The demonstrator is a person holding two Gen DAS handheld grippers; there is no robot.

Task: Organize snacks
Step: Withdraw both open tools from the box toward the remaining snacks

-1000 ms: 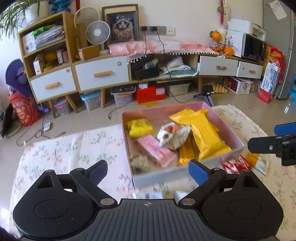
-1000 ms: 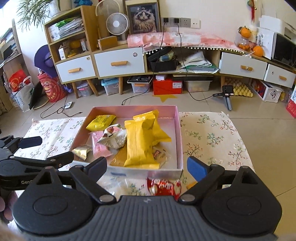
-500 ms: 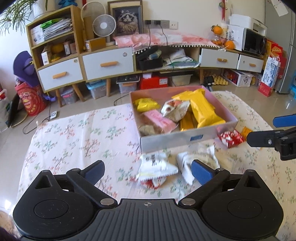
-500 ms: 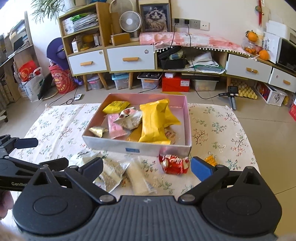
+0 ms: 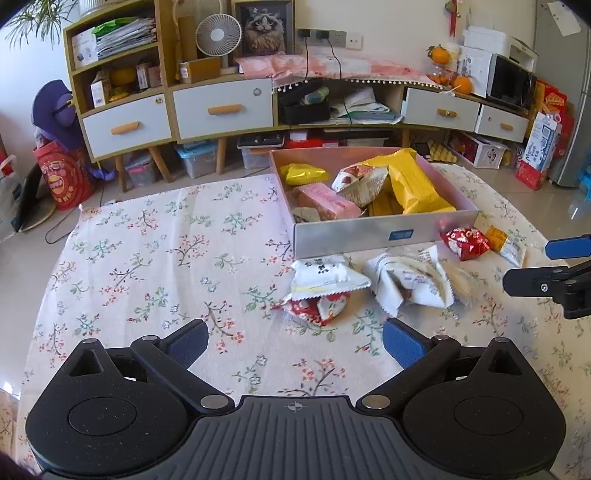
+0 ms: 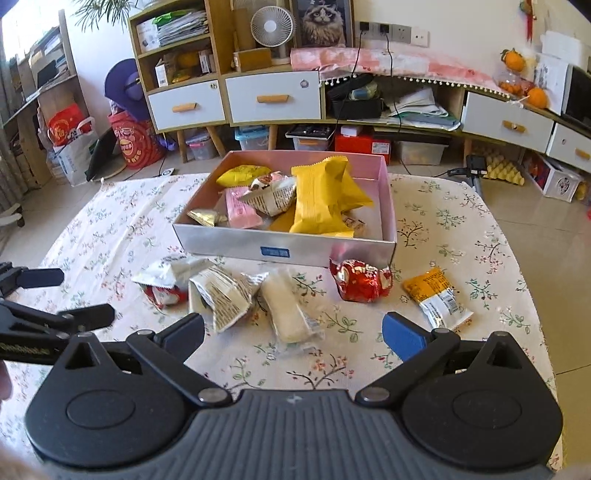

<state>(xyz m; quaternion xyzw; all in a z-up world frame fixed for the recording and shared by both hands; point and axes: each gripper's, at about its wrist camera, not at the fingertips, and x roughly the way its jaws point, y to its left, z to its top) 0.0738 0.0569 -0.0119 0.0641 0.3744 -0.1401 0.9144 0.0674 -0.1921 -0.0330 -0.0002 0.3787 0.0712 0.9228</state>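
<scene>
A pink open box (image 6: 284,249) (image 5: 369,234) on the flowered tablecloth holds yellow, pink and white snack packs. In front of it lie loose snacks: a white pack over a red one (image 5: 321,280), a crumpled white pack (image 6: 225,295) (image 5: 410,280), a pale wafer pack (image 6: 291,314), a red foil pack (image 6: 364,280) (image 5: 465,242) and an orange pack (image 6: 436,295) (image 5: 506,243). My left gripper (image 5: 295,341) hangs open near the front edge, nothing between its fingers. My right gripper (image 6: 293,332) is open too, above the wafer pack's near end, not touching it.
The table (image 5: 147,258) is covered with a flowered cloth, its left half bare. Beyond it stand a wooden sideboard with white drawers (image 6: 273,98), a fan (image 6: 271,26), storage bins on the floor and red bags (image 5: 62,177) at the left.
Both grippers have pulled back from the box toward the near table edge, so the loose snacks in front of the box have come into view. Both stay open and empty.
</scene>
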